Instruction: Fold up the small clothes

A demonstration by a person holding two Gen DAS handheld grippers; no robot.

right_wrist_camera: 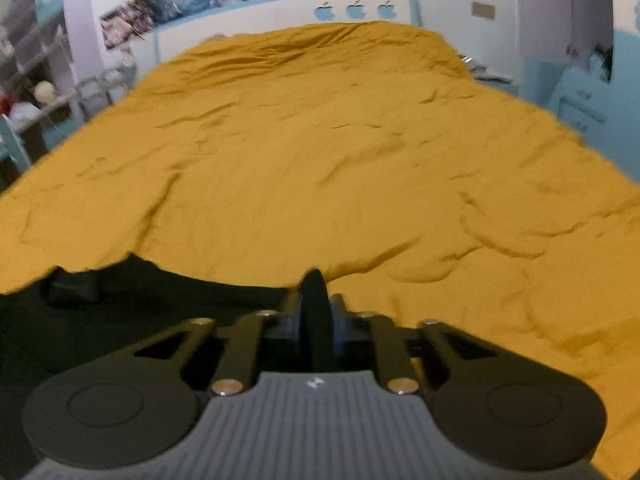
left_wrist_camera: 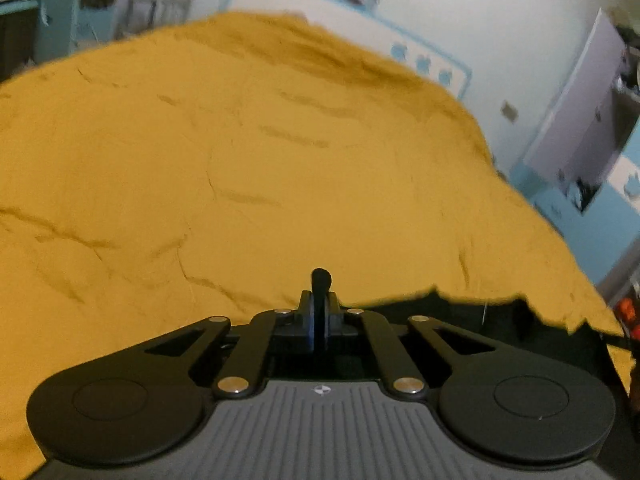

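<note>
Both grippers pinch a black garment over the yellow bed. The left gripper has its jaws closed narrow on a fold of the cloth that pokes up between the fingers. The right gripper clamps another fold likewise. The garment spreads between them, at the bed's near edge.

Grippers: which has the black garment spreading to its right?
The left gripper: the garment spreads rightward from it; from the right gripper it spreads leftward.
</note>
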